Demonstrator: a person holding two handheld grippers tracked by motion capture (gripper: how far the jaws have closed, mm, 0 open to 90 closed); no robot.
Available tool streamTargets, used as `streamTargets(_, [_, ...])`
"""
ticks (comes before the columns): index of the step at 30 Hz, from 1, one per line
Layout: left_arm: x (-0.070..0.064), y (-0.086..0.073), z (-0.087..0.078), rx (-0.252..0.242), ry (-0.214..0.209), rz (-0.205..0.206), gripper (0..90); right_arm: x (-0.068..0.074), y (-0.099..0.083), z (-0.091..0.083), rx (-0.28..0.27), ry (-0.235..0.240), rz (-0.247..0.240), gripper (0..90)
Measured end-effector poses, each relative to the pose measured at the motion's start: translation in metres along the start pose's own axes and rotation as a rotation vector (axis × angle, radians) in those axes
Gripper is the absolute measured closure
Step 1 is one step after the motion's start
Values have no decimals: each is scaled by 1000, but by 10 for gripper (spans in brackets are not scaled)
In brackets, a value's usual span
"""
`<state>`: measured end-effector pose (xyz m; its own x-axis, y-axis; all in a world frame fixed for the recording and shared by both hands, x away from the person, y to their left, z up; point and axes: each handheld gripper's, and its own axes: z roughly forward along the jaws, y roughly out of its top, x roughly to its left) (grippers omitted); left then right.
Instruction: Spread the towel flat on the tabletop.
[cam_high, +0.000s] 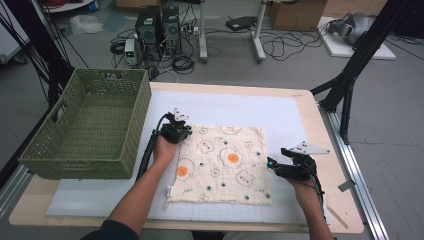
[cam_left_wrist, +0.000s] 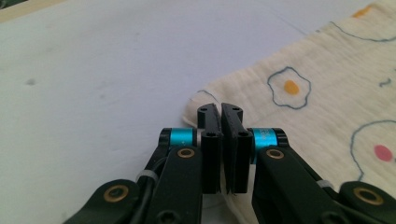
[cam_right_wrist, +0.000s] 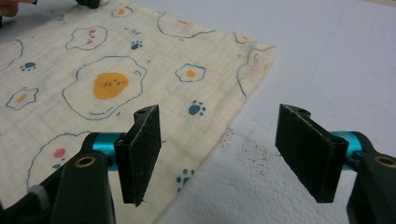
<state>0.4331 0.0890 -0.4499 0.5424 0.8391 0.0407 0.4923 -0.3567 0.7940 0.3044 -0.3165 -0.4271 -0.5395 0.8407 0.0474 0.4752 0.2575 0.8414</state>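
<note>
The left gripper (cam_left_wrist: 220, 116) is clenched on the far-left corner of the cloth (cam_high: 222, 162). The right gripper (cam_right_wrist: 219, 154), spread wide, straddles the cloth's right edge. Probably folding begins; next, the right must close on that edge.

Two black tongs: the left tongs (cam_left_wrist: 221, 122) and right tongs (cam_right_wrist: 224, 154) have flat black pads, cyan collars, brass-coloured screws and trailing black cables. A dark sleeve (cam_high: 112, 231) covers the left upper arm.

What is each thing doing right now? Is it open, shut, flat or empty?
Egg-print cloth: spread flat on the white mat, far left corner pinched.
Green basket: upright, empty.
Left gripper: shut on the cloth's corner.
Right gripper: open, fingers straddling the cloth's right edge.
</note>
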Motion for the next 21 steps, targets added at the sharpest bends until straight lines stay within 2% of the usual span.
streamTargets(2, [3,-1,-1,-3,10,-9,812,2,-1,2,4,-16,11,313])
streamTargets(5, [7,-1,-2,-9,-6,-62,556,7,-1,9,26,-55,12,394])
streamTargets(7, [9,-2,-6,-10,-26,-83,481,11,0,14,30,-48,18,455])
streamTargets(9, [11,-1,-11,-6,-48,-97,465,14,2,19,26,-26,35,482])
streamTargets(12, [12,1,-17,-19,-65,-112,457,20,3,32,68,-11,19,529])
streamTargets(15, [10,3,-22,-31,-68,-106,460,21,1,44,149,-63,-1,565])
streamTargets(16, [10,3,-23,-31,-67,-102,460,18,0,44,138,-55,29,599])
streamTargets(18, [9,3,-24,-38,-71,-99,467,16,0,43,146,-58,29,702])
streamTargets(19, [7,1,-24,-47,-74,-106,486,14,0,42,146,-53,16,781])
streamTargets(21, [7,-4,-24,-25,-88,-104,575,14,1,42,152,-66,-24,843])
